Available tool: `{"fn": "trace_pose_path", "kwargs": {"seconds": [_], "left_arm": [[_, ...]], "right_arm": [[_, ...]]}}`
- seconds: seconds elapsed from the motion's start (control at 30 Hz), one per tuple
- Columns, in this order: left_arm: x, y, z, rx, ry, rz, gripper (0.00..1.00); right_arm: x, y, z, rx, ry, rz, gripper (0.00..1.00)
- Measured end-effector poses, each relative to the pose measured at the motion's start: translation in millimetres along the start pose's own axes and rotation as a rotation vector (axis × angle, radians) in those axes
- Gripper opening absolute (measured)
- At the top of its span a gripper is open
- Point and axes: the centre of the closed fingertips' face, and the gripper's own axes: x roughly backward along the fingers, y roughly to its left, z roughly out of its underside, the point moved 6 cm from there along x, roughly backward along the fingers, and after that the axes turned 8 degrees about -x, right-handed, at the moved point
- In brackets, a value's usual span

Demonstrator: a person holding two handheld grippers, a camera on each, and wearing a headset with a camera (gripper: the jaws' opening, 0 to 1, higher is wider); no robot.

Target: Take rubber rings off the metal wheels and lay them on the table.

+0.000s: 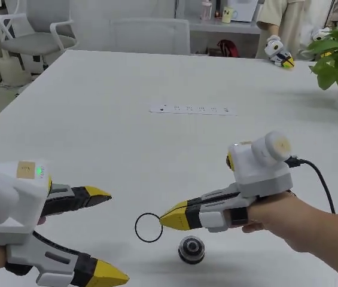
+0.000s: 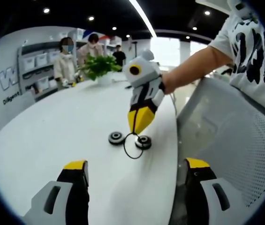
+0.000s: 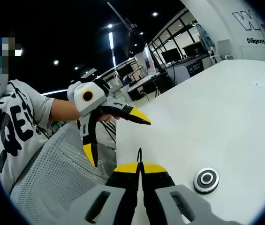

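My right claw [image 1: 167, 220], jaws closed, pinches a black rubber ring [image 1: 136, 228] low over the white bench [image 1: 127, 137] by its near edge, just beside a metal wheel [image 1: 191, 249]. My left claw [image 1: 116, 236] hovers wide open and empty. To finish well, I judge, I should lower the ring flat, clear of the wheel, then release. A power strip [image 1: 192, 109] sits mid-bench, with a chair [image 1: 34, 30] and a plant [image 1: 336, 57] at the far corners.

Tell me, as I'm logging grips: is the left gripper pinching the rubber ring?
No: the left gripper stands wide open and empty; the right gripper pinches the rubber ring.
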Motion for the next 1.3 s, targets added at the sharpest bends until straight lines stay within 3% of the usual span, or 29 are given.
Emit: {"fn": "trace_pose_path", "kwargs": {"seconds": [1.3], "left_arm": [[7.6,0.2,5.5,-0.003,0.015,-0.017,0.86]], "right_arm": [[-21.7,-14.2,23.8,-0.011,0.110,0.037,0.00]]}}
